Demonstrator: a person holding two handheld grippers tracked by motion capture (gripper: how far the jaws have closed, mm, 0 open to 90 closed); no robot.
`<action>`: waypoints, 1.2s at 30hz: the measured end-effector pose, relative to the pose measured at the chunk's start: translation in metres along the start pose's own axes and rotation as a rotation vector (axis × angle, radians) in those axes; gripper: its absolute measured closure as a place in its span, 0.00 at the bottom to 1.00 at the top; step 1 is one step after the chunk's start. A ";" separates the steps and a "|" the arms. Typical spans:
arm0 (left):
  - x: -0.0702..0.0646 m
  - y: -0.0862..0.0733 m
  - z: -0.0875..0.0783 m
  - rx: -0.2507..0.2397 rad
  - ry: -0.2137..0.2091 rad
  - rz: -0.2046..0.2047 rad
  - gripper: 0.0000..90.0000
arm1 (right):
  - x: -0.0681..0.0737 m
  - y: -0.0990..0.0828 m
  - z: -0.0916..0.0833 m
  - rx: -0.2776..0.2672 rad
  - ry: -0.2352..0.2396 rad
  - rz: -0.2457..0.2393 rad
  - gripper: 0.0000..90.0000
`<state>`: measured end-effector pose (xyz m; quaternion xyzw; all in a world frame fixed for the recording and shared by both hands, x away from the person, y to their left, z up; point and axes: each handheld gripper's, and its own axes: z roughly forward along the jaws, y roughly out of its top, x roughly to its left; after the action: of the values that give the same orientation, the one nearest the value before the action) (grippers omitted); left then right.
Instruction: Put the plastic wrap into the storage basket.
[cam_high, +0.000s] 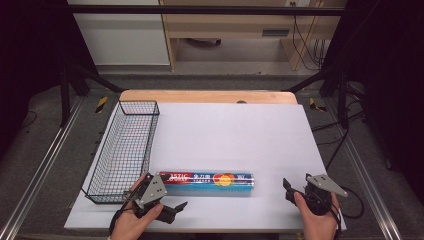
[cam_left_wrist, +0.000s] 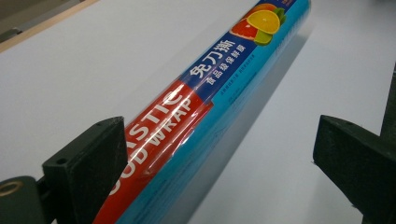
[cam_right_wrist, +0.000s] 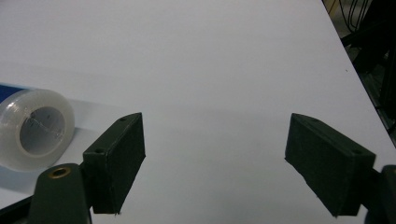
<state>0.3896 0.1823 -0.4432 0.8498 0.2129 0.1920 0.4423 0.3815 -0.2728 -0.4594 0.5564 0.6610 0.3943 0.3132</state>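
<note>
White board covers the table (cam_high: 240, 130) in the high view, and a roll of plastic wrap (cam_high: 207, 180) lies on it near my edge, lengthwise from left to right. A black wire basket (cam_high: 125, 150) stands along the left side of the board, its near corner just beside the roll's left end. My left claw (cam_high: 170, 202) sits at that left end, a little nearer to me than the roll, with its jaws spread. My right claw (cam_high: 291, 186) rests on the board past the roll's right end, apart from it, with my hand (cam_high: 317, 220) around its grip.

From my left gripper view, the roll (cam_left_wrist: 205, 93) runs away from me between the two jaws, its red and blue label with printed fruit facing up. My left claw (cam_left_wrist: 219, 154) is wide; the roll lies against the left jaw, and the right jaw stands well clear of it.

From my right gripper view, my right claw (cam_right_wrist: 215, 154) is also wide, with bare white board between the jaws. The roll's open end (cam_right_wrist: 35, 128) shows at the left, just outside the left jaw, clear film wound round a grey tube.
</note>
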 end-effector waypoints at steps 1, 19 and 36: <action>0.000 0.000 0.000 -0.003 0.000 0.006 0.03 | 0.000 0.000 0.000 0.000 -0.001 0.005 0.22; 0.010 0.044 0.010 0.081 -0.179 0.135 0.04 | 0.000 -0.003 0.000 -0.005 0.014 0.017 0.22; 0.025 0.086 0.067 0.311 -0.287 0.329 0.06 | 0.005 -0.001 0.002 0.000 0.044 0.005 0.22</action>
<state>0.4617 0.1056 -0.4038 0.9492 0.0341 0.1039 0.2950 0.3819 -0.2679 -0.4614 0.5489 0.6665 0.4074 0.2976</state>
